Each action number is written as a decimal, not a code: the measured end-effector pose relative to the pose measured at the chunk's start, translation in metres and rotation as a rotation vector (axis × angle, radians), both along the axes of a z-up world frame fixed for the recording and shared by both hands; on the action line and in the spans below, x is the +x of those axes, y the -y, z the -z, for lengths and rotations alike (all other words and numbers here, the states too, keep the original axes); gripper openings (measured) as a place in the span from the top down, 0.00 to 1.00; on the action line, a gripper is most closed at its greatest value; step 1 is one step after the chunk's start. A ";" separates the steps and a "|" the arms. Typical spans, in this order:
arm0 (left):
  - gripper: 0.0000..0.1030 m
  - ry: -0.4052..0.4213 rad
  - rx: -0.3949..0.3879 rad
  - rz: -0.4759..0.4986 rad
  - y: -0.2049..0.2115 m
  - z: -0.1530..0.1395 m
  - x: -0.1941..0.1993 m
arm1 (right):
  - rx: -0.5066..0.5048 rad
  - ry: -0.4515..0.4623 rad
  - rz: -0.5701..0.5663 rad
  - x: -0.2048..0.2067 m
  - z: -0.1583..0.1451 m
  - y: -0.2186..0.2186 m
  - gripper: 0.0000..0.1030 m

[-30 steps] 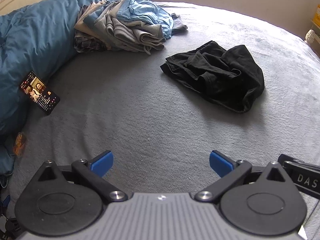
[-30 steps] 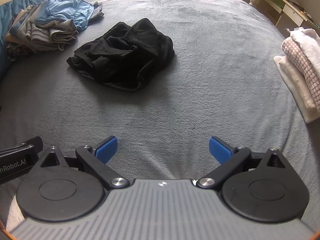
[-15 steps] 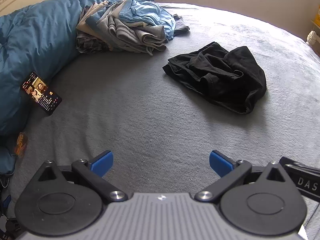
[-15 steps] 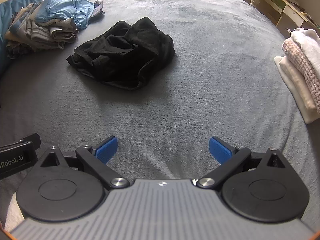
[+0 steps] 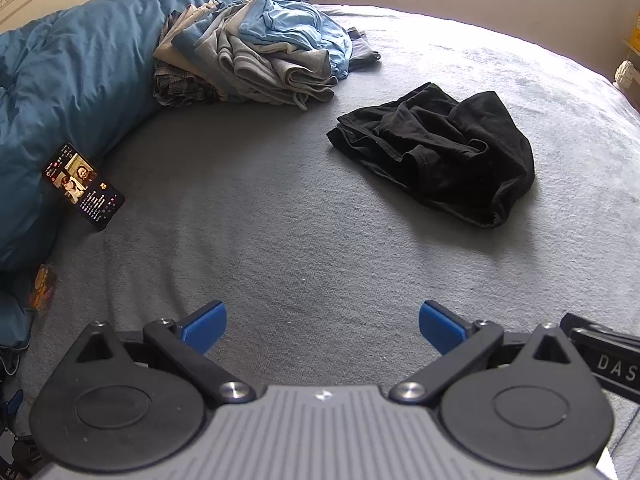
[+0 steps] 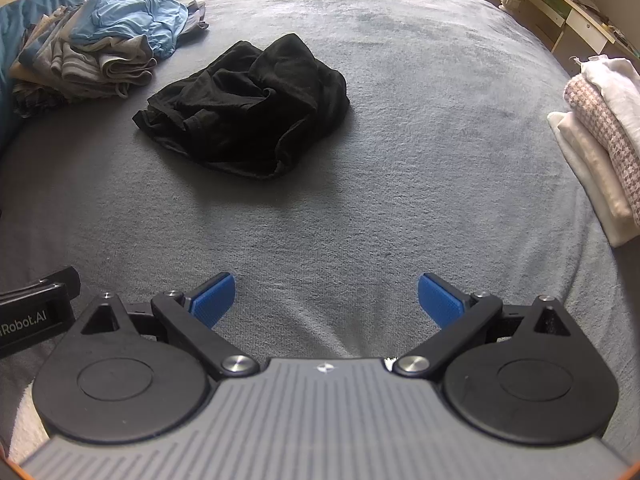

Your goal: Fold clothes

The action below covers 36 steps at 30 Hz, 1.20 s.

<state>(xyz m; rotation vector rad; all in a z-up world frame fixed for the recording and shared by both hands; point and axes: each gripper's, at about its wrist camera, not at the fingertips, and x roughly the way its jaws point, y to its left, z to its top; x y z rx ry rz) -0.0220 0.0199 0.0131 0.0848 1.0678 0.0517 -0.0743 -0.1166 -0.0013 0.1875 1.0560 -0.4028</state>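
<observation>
A crumpled black garment lies on the grey bed cover, ahead and to the right in the left wrist view. In the right wrist view the black garment lies ahead and to the left. My left gripper is open and empty, well short of the garment. My right gripper is open and empty, also short of it. Both hover over bare cover.
A pile of unfolded blue and grey clothes sits at the back left against a blue duvet. A lit phone leans on the duvet. Folded white and checked items are stacked at the right edge.
Both grippers have moved slightly forward toward the black garment, which sits a little lower and larger in both views. Jaws stay open.
</observation>
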 end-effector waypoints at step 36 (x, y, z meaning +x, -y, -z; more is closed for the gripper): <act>0.00 -0.006 -0.001 0.024 0.005 0.011 0.008 | 0.006 -0.023 0.014 0.006 0.012 0.007 0.04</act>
